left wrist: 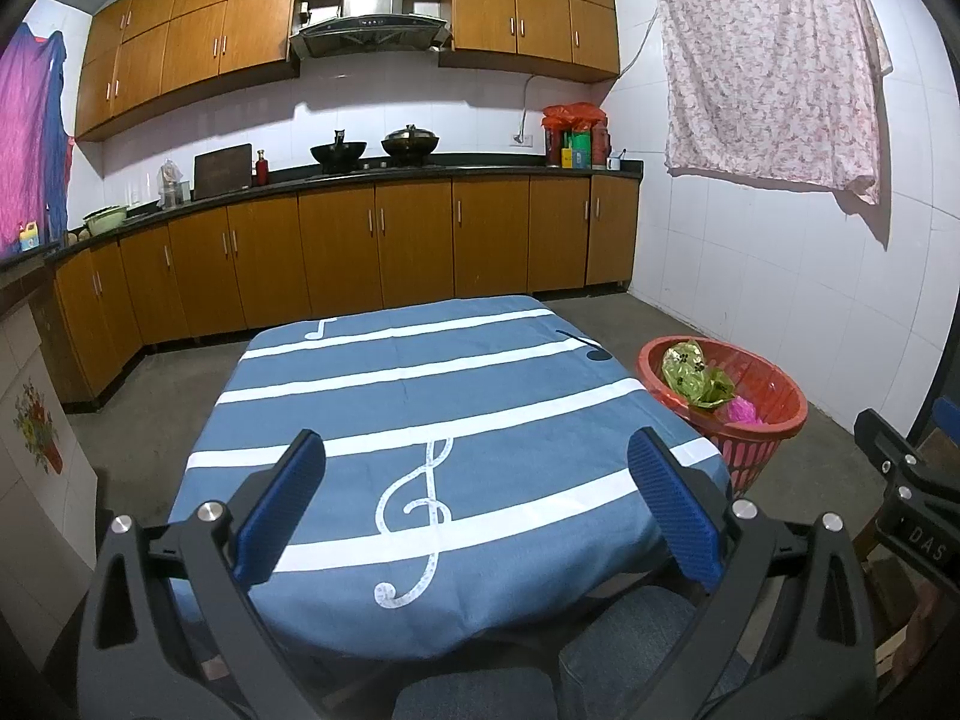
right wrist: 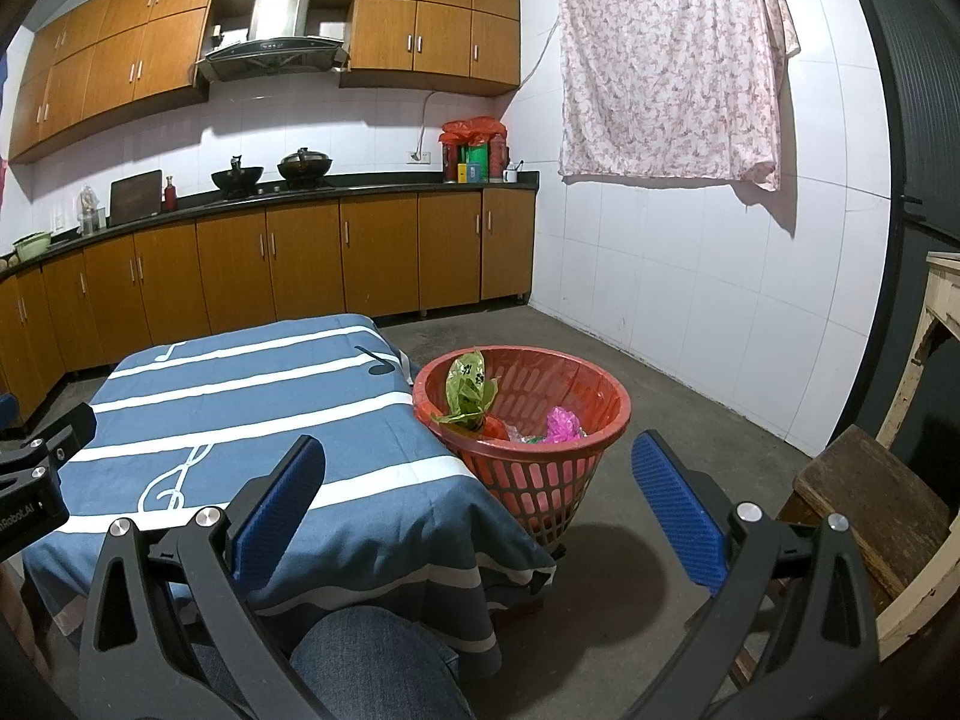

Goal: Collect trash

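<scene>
Left gripper [left wrist: 477, 456] and right gripper [right wrist: 480, 459]: black angular frames with silver round screws, ribbed blue finger pads [left wrist: 282, 507], white lettering on the housings; blue denim trousers [right wrist: 372, 660] below.

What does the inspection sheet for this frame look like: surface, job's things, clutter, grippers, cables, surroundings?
Surface: table under a blue cloth with white stripes and music notes; nothing seen lying on it.
Job's things: red basket on the floor at the table's right side, holding a green wrapper, a pink wrapper and other scraps.
Clutter: nothing seen on the cloth.
Grippers: left gripper open and holding nothing, over the table's near edge; right gripper open and holding nothing, facing the basket.
Cables: one white cord running up the wall from a socket.
Surroundings: wooden cabinets, two woks on the stove, floral cloth hung on the wall, wooden stool at right.
</scene>
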`<control>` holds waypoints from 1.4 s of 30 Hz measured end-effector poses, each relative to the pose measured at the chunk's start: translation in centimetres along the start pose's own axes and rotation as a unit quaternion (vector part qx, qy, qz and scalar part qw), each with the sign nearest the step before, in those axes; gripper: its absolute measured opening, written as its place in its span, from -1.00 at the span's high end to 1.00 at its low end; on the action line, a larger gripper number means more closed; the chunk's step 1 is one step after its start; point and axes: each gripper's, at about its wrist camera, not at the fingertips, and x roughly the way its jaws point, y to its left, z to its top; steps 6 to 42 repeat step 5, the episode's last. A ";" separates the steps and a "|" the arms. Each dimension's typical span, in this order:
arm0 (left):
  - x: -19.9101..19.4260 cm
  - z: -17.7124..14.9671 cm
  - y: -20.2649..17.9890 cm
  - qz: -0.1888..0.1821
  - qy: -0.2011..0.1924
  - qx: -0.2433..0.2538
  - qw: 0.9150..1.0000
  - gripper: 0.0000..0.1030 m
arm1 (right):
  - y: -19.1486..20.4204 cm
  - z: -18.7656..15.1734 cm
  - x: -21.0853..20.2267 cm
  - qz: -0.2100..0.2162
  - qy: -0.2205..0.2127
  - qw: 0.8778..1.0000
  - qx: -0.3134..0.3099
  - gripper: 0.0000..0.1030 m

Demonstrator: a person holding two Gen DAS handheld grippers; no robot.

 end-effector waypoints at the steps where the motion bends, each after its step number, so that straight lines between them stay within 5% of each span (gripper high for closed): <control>1: 0.0 -0.1 0.0 0.000 0.001 -0.001 1.000 -0.92 | 0.0 0.0 0.0 0.000 0.000 1.000 0.000 -0.97; 42: 0.0 -0.3 -0.1 -0.001 0.002 -0.001 1.000 -0.92 | 0.0 0.0 0.0 0.000 0.000 1.000 0.000 -0.97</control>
